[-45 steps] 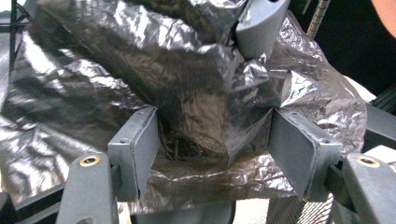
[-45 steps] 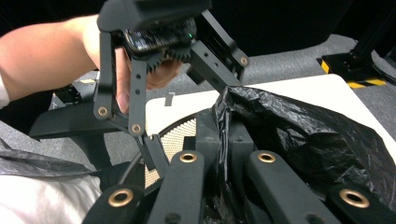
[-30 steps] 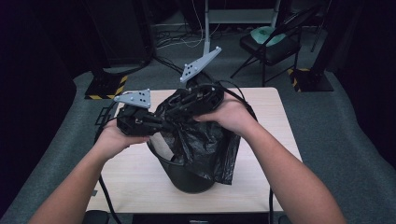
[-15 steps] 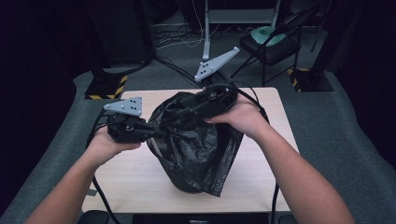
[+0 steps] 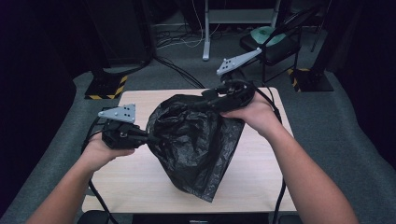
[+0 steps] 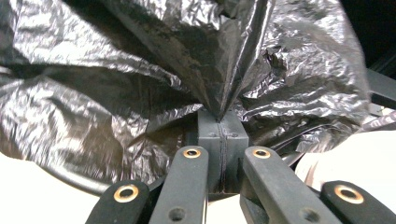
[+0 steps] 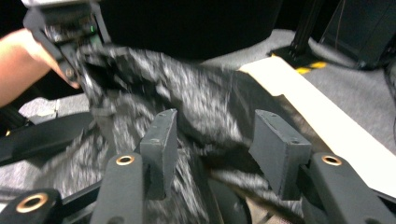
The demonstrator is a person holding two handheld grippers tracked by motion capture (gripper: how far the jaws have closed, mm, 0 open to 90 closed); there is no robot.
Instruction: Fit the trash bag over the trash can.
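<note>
A crumpled black plastic bag (image 5: 196, 140) is stretched between both grippers over the middle of the wooden table (image 5: 261, 186). My left gripper (image 5: 148, 136) is at the bag's left edge, shut on a pinched fold of the film (image 6: 219, 100). The right gripper (image 5: 205, 99) is at the bag's top right edge. In the right gripper view, its jaws stand wide apart with blurred bag film (image 7: 201, 107) lying between and under them. The left gripper (image 7: 77, 65) holds the bag's far edge in that view. A dark curved rim (image 6: 70, 179) peeks out under the bag.
Grey carpet surrounds the table. A folding chair (image 5: 273, 42) with a teal object stands at the back right. Yellow-and-black striped stand bases (image 5: 105, 88) (image 5: 308, 79) and loose cables (image 5: 177, 42) lie beyond the far edge. Gripper cables hang off the table's near side.
The two grippers have drawn apart, left one leftward and down, right one rightward, spreading the bag wide. The round bin that showed a second ago is now covered by the bag.
</note>
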